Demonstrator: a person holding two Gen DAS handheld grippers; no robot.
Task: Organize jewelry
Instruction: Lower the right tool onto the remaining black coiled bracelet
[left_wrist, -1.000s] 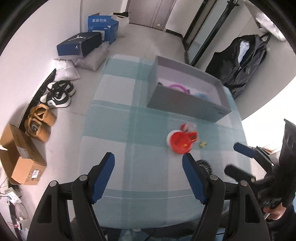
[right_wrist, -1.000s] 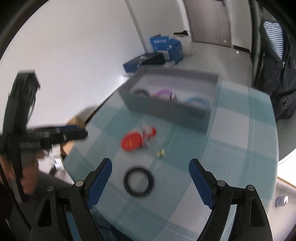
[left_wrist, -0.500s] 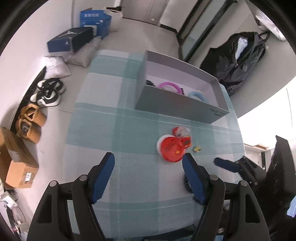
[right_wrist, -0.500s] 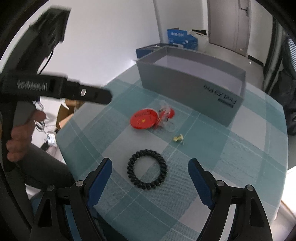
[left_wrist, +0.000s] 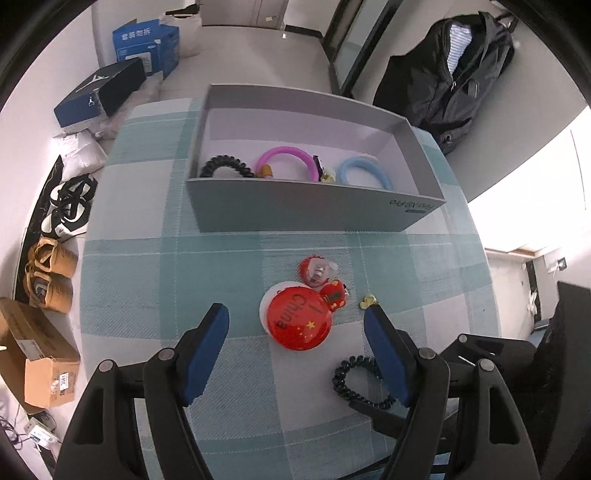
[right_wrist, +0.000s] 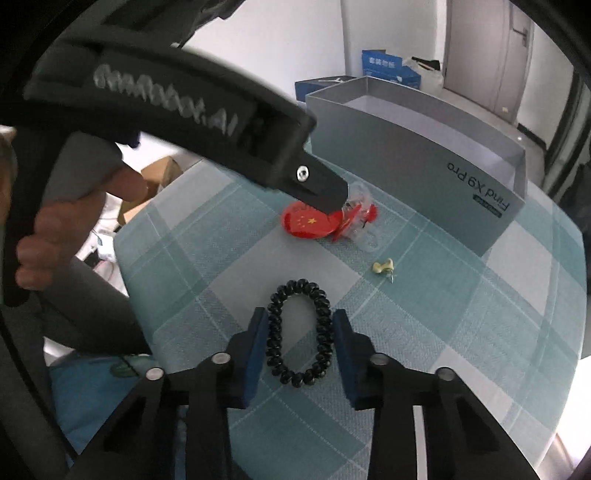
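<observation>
The jaws of the right gripper (right_wrist: 298, 334) have just been closing, and the black spiral hair tie (right_wrist: 299, 332) is now squeezed into a narrow oval between its blue pads (right_wrist: 256, 343). A second ago the same tie lay as a round ring on the checked tablecloth (right_wrist: 424, 314), with the fingers spread wide on either side. The tie is pinched but not yet lifted; it appears to rest on the cloth, though contact underneath cannot be confirmed. The pick-up step is thus judged to be nearly complete, with the carry to the grey box (left_wrist: 303, 214) left to be done. In that box another black spiral tie (left_wrist: 225, 168), a pink ring (left_wrist: 286, 158) and a pale blue ring (left_wrist: 364, 171) are already gathered. The left gripper (left_wrist: 297, 332) is held with its fingers spread over the red China badge (left_wrist: 298, 321), nothing being gripped. A small yellow trinket (right_wrist: 382, 266) lies loose nearby.
</observation>
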